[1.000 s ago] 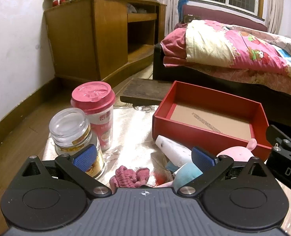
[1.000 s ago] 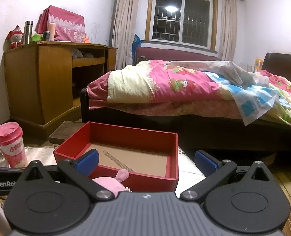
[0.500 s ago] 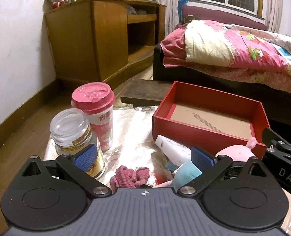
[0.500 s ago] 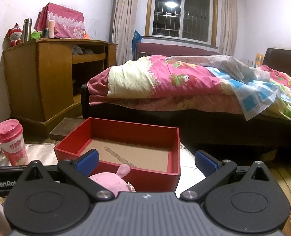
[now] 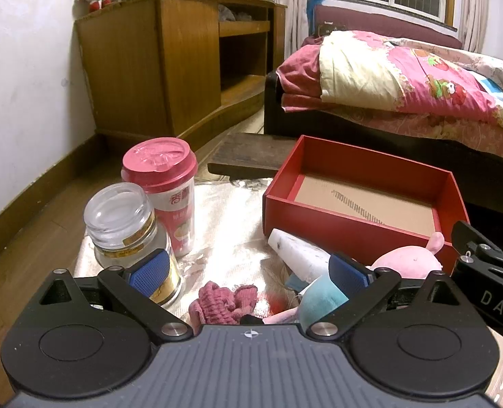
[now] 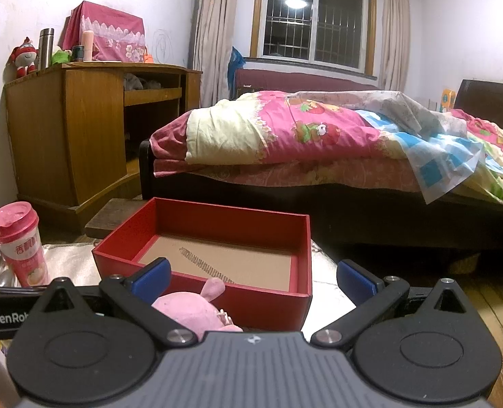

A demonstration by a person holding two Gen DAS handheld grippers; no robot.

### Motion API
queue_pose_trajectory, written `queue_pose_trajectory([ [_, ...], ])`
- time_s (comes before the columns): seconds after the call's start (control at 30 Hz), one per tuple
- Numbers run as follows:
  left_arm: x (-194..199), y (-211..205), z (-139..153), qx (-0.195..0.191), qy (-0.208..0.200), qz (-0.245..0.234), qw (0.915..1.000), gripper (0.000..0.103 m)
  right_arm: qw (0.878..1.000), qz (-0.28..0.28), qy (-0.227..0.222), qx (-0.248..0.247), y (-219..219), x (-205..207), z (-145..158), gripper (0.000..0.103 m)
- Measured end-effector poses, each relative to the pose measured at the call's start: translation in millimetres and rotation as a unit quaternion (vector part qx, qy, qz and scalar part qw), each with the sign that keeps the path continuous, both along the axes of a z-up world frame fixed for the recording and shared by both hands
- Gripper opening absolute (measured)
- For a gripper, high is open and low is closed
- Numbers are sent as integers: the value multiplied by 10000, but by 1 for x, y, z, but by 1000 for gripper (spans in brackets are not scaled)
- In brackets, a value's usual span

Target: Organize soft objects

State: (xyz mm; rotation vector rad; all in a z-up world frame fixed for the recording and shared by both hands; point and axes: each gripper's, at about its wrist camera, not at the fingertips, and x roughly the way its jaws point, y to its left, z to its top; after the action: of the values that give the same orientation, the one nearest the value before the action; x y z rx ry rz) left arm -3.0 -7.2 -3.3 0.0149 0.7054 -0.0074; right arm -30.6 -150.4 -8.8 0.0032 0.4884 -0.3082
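Left hand-held gripper (image 5: 248, 273): level, facing forward, blue-padded fingers (image 5: 148, 272) spread wide, nothing between them. Right hand-held gripper (image 6: 251, 277): level, just right of the left one, fingers (image 6: 352, 277) equally wide apart, holding nothing.

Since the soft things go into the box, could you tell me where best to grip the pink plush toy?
Grip the pink plush toy across its rounded body, coming from above. It lies low against the red box front wall, and its thin ear would probably slip. The right tool is open beside it.
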Motion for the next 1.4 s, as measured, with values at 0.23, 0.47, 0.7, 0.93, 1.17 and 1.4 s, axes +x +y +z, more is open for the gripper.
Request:
queue_pose_trajectory([
  [0.23,0,0,0,58,-11,3,10000,95,10000,-13,-50,15,1,-1,-1,84],
  [0.47,0,0,-1,65,-18,-13,10000,96,10000,-14,-80,19,1,-1,-2,84],
  [0.7,0,-1,-1,181,-7,-20,9998,96,10000,-15,-47,33,1,-1,-1,84],
  [0.93,-2,-2,-1,287,-6,-39,9996,96,10000,-12,-38,62,0,-1,-1,84],
  [1.17,-2,-2,-1,291,-32,-64,9996,96,10000,-8,-17,7,1,-1,-2,84],
  [1.4,-4,0,-2,263,14,-228,9994,97,10000,52,82,23,-2,-2,-4,84],
])
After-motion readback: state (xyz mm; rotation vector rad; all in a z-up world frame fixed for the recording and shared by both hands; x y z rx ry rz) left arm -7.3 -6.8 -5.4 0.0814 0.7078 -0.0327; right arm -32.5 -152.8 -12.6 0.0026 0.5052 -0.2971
